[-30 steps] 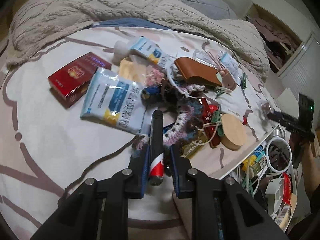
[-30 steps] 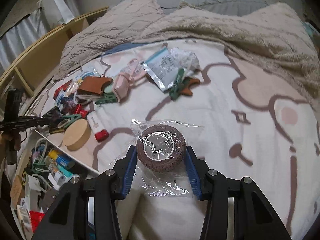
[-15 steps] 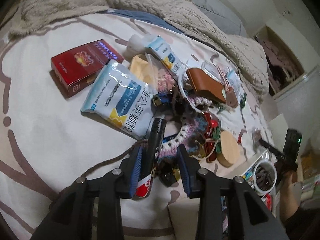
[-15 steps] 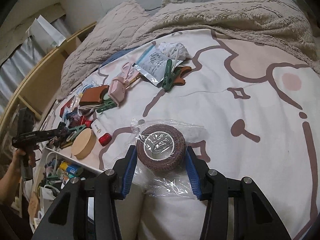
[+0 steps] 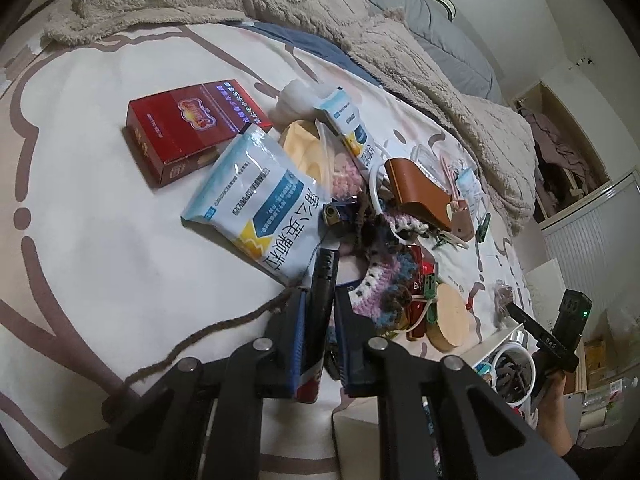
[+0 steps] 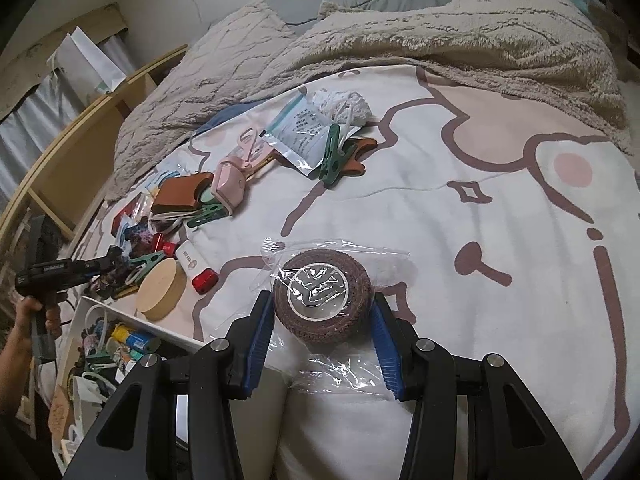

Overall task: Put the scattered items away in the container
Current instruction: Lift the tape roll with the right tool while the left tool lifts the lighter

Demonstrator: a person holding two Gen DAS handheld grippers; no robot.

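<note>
My left gripper (image 5: 320, 300) is shut on a long black tube with a red and white end (image 5: 322, 292) and holds it over the bed's front edge. My right gripper (image 6: 322, 304) is shut on a brown tape roll in a clear plastic bag (image 6: 322, 300), just above the sheet. The white container (image 6: 132, 332) with several items inside stands below the bed edge at the left; it also shows in the left wrist view (image 5: 504, 360). Scattered items lie on the bed: a red box (image 5: 188, 128), a blue-white pouch (image 5: 260, 204), a crocheted piece (image 5: 384, 272), a wooden disc (image 6: 162, 290).
A beige blanket (image 6: 400, 36) covers the far part of the bed. A pink device (image 6: 228, 184), green clips (image 6: 332, 156), a brown leather case (image 5: 416, 192) and a white-red stick (image 6: 196, 264) lie on the sheet. A wooden bed frame (image 6: 60, 152) runs along the left.
My left gripper has closed tighter on the black tube and lifted it toward the bed edge. My right gripper has risen and tilted with the tape roll still in it.
</note>
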